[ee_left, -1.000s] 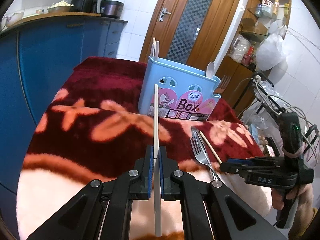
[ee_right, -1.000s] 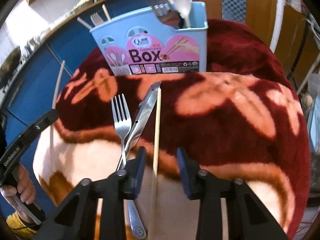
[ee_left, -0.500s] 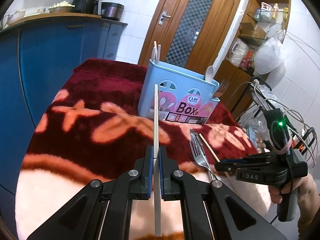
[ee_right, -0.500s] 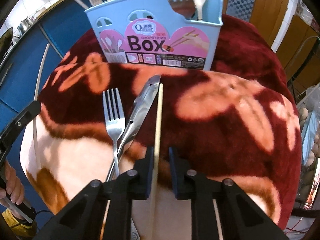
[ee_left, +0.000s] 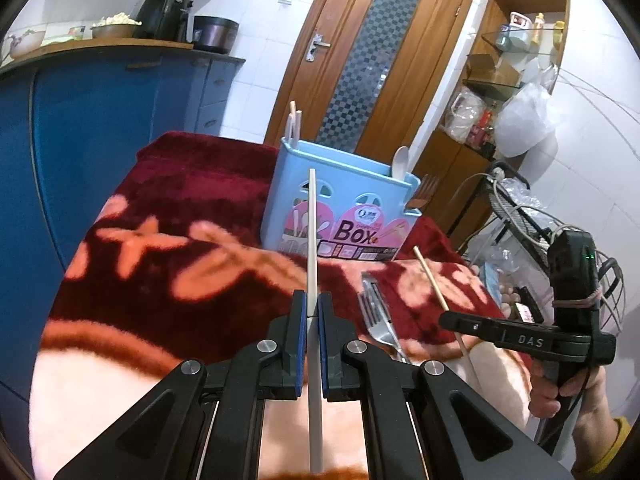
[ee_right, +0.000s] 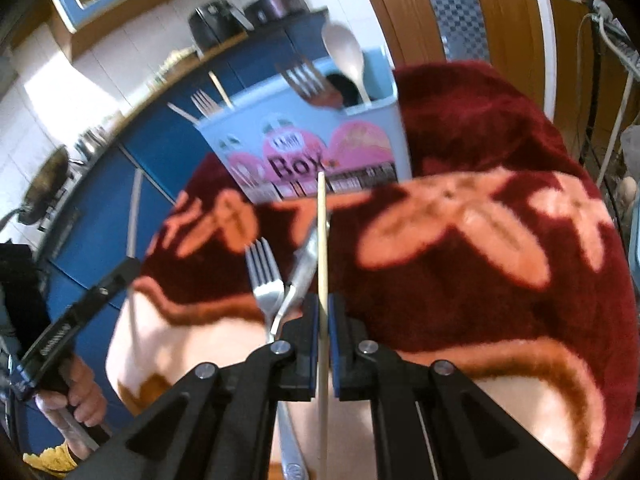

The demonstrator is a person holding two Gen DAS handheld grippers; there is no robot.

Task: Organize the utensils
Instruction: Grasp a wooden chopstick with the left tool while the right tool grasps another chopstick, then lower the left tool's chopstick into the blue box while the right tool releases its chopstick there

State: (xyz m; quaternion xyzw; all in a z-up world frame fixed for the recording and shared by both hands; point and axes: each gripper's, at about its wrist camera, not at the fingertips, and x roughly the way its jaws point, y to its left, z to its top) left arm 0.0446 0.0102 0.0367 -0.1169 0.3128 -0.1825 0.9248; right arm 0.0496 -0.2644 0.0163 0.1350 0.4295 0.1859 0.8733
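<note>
A dark red fuzzy blanket with pink-orange flower shapes (ee_left: pixel 192 200) is seen spread over the table, and it fills most of both views. A tall blue kitchen cupboard (ee_left: pixel 88 128) is seen at 9 o'clock in the left wrist view, and a brown wooden door with patterned glass (ee_left: pixel 372 48) is seen at 12 o'clock. A light blue plastic utensil box with pink labels (ee_left: pixel 344 208) is set upright on the blanket, just past the middle toward 12 o'clock. A pale spoon (ee_right: pixel 346 56) and a dark fork (ee_right: pixel 308 82) are stood in its right end, and more sticks and a fork are stood in its left end. The left gripper (ee_left: pixel 313 312) is clamped shut on a long white chopstick (ee_left: pixel 312 232), which is pointed toward the box at 12 o'clock. The right gripper (ee_right: pixel 323 316) is clamped shut on a thin tan wooden chopstick (ee_right: pixel 321 240), which is also pointed toward the box and is lifted off the blanket. A shiny silver fork (ee_right: pixel 264 276) is laid on the blanket at 10 o'clock from the right gripper, with a shiny silver knife (ee_right: pixel 306 260) just beside it, between the fork and the tan chopstick. The right wrist view is a bit blurred.
</note>
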